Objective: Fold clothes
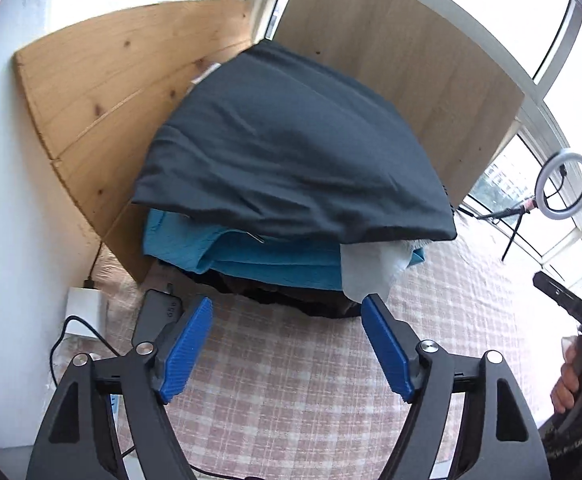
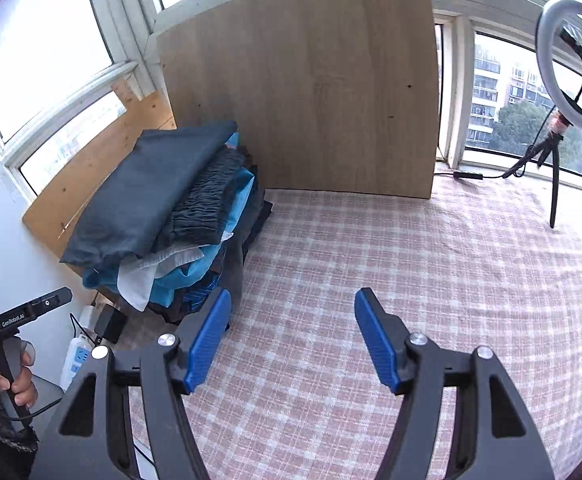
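Observation:
A stack of folded clothes sits in the corner of the checked cloth surface (image 2: 371,280). On top lies a dark grey folded garment (image 1: 291,152), also seen in the right wrist view as the dark grey garment (image 2: 143,200). Under it are teal pieces (image 1: 275,264) and a white piece (image 1: 367,272). My left gripper (image 1: 287,312) stands open just in front of the stack's lower edge, nothing between its blue pads. My right gripper (image 2: 291,304) is open over bare checked cloth, to the right of the stack, holding nothing.
Wooden boards (image 2: 299,88) stand behind and beside the stack. A ring light on a tripod (image 2: 571,64) stands at the far right. A power strip (image 2: 77,360), a black adapter (image 1: 159,312) and cables lie by the wall. A person's hand (image 2: 19,384) grips the left tool's handle.

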### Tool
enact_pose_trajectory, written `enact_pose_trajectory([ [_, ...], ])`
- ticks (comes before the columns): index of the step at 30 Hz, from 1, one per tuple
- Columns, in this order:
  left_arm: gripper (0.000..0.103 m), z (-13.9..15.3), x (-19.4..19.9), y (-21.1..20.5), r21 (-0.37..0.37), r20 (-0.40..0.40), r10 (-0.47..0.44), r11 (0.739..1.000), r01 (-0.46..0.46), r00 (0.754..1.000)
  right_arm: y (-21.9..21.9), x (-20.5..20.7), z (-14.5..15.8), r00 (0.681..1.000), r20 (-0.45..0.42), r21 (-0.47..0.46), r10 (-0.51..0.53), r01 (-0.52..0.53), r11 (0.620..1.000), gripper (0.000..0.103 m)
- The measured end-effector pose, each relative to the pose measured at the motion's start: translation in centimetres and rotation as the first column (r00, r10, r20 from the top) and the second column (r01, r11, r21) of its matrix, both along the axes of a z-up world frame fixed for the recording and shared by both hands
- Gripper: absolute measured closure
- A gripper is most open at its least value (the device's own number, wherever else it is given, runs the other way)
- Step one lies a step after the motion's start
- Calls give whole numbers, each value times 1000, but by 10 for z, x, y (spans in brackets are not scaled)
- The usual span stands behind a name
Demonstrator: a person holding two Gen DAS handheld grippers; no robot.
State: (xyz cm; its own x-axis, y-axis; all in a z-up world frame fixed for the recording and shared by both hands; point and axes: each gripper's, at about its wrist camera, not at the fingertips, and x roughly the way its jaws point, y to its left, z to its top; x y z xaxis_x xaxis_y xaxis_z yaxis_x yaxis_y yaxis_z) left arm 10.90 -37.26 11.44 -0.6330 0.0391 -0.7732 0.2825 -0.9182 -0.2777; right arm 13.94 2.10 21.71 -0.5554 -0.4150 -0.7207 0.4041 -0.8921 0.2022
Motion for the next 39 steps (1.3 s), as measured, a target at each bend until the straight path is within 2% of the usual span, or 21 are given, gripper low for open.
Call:
enact_pose_trajectory([
  [4, 27, 19, 16, 28, -72, -22, 72, 995, -73, 997, 32, -1, 4, 1000, -12, -13, 1, -1, 1000, 35],
  [7, 26, 18, 13, 46, -80, -35, 124, 989, -126, 992, 59, -2, 4, 999, -14, -23, 29, -29, 999, 35],
  [11, 26, 22, 28, 83, -82, -8, 223, 971, -223, 975, 95, -2, -6, 997, -4, -12, 80, -80, 997, 35],
  [15, 26, 21, 46, 122, -35, -5, 303, 952, -303, 953, 133, 1, -17, 992, 7, 10, 125, -125, 992, 35],
  [18, 26, 22, 61, 151, 1, -21, 325, 946, -325, 945, 162, 3, -23, 990, 11, 12, 138, -138, 990, 35],
  [22, 26, 27, 79, 182, -2, -23, 354, 935, -355, 935, 191, -1, -29, 989, 51, -22, 140, -139, 990, 35],
  [25, 26, 30, 92, 198, -10, -27, 375, 927, -375, 927, 206, 3, -26, 989, 34, -47, 146, -144, 988, 35],
  [33, 26, 36, 112, 226, -68, -26, 412, 908, -412, 911, 224, 18, -21, 985, -13, -39, 169, -170, 985, 35],
  [39, 25, 41, 123, 237, -70, -41, 424, 902, -426, 905, 232, 25, -22, 983, -20, -44, 184, -185, 982, 35],
])
